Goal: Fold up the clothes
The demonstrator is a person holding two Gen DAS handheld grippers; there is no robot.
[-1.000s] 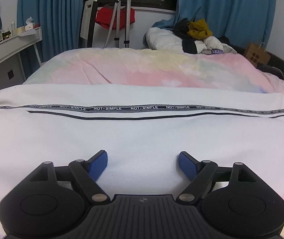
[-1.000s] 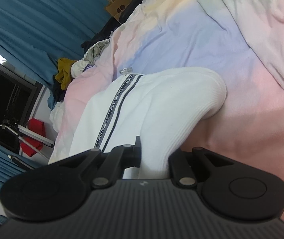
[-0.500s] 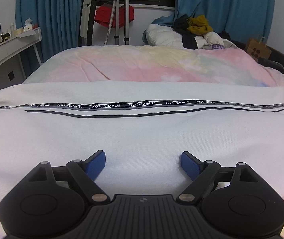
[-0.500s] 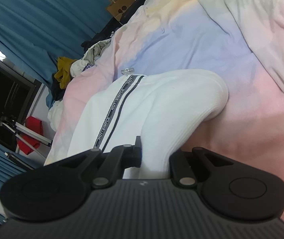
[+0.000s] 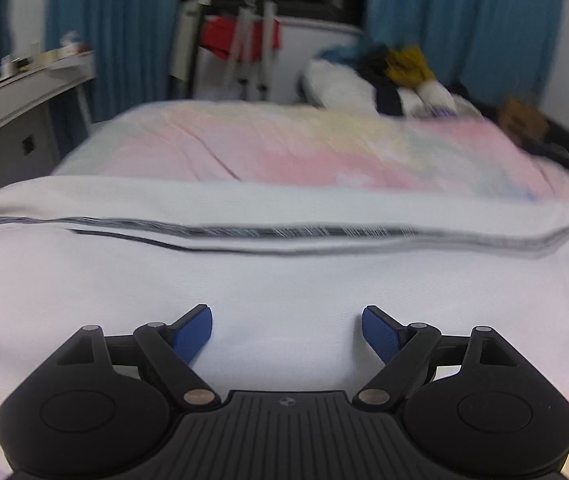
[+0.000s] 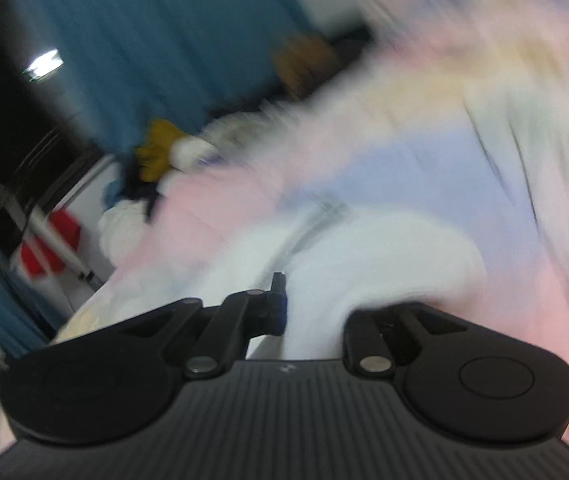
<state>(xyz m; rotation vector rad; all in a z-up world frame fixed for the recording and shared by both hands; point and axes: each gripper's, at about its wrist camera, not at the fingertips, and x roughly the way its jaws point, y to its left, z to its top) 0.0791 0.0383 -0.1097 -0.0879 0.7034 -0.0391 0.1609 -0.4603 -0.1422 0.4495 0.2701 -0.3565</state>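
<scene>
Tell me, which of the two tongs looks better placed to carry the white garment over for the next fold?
Probably the right. The right tongs are shut on a bunched end of the white garment, lifted off the pastel bedspread. The left tongs are open above flat cloth, holding nothing.

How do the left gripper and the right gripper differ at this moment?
The left gripper is open, its blue pads spread wide with nothing between them; the right gripper is shut on the white garment. The left one sits level over the flat part of the garment; the right one is tilted and holds a bunched end. The left view is mildly blurred, the right heavily. Both are black two-finger grippers over the same bed.
</scene>
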